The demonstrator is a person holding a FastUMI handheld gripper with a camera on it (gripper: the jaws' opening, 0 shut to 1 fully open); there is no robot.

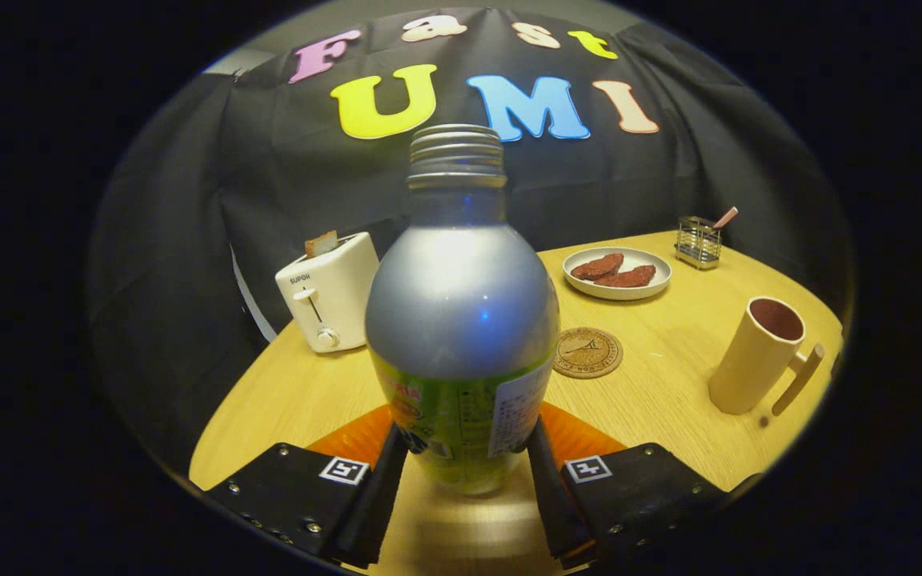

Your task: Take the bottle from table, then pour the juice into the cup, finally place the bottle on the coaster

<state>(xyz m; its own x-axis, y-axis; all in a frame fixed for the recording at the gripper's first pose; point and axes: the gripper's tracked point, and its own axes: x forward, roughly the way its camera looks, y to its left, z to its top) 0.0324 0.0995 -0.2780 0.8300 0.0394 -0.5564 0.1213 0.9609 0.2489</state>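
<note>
Both claw fingers pinch the upright bottle near its base.

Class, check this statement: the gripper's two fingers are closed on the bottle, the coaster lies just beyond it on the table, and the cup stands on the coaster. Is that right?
One part is wrong. In the gripper view the cup stands on the bare table, off to the side of the coaster, which has nothing on it. The rest holds: the gripper is closed on the bottle, and the coaster lies just beyond it.
</note>
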